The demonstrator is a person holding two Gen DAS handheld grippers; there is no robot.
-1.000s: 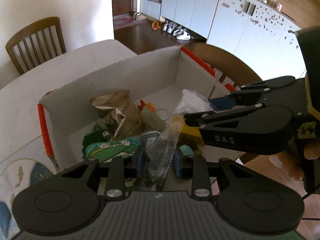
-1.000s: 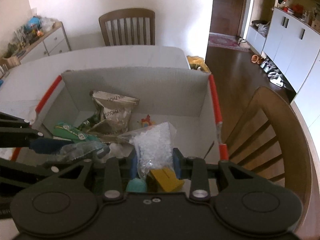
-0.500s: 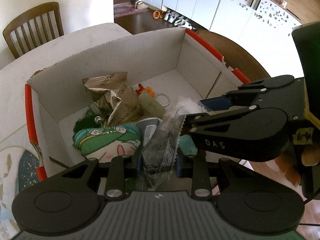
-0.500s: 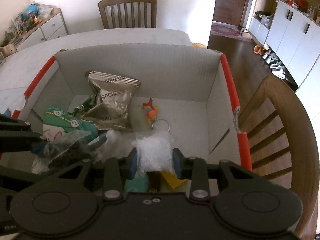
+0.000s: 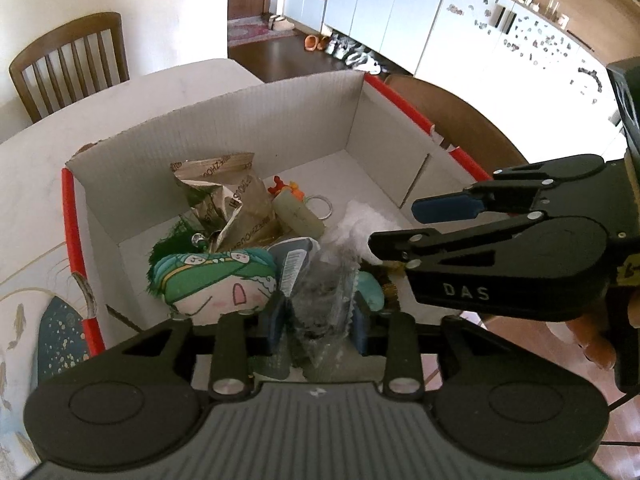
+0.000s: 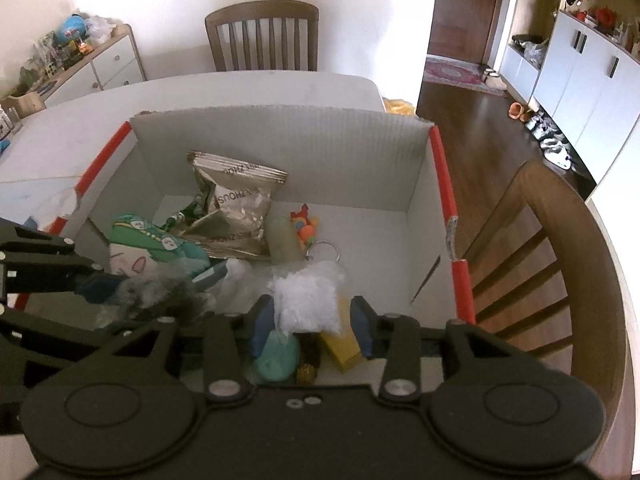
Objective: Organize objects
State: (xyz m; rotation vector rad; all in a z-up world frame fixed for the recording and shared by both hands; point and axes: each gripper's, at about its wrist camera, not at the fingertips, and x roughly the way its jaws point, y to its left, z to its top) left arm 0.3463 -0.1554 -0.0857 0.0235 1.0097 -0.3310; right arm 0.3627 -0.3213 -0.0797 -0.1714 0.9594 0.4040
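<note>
1. Your left gripper's [image 5: 318,322] fingers are closed on a clear crinkly plastic packet of dark contents [image 5: 326,300], and your right gripper's [image 6: 312,326] fingers are closed on a clear plastic bag of white granules [image 6: 310,302]. Both are held above the near end of the open white cardboard box with red-taped edges [image 6: 280,148].
2. The two grippers sit very close together over the box's near wall. If you swing either one sideways, the fingers could knock or snag the other bag.
3. Both bags are thin film pinched at one edge. A quick move could let one slip out and fall outside the box, towards the wooden chair [image 6: 560,260] just beside its right wall.
4. If you release from this height, the bags may land on the teal rounded object [image 6: 278,360] and the yellow block [image 6: 342,346] below the fingers and slide off untidily.
5. The box's near end is crowded: the green-and-white cartoon plush [image 5: 216,284] and the crumpled silver-brown foil snack bag [image 6: 234,212] fill the left and middle. Its far right corner looks like the freest spot.
6. Squeezing harder could burst the granule bag.
</note>
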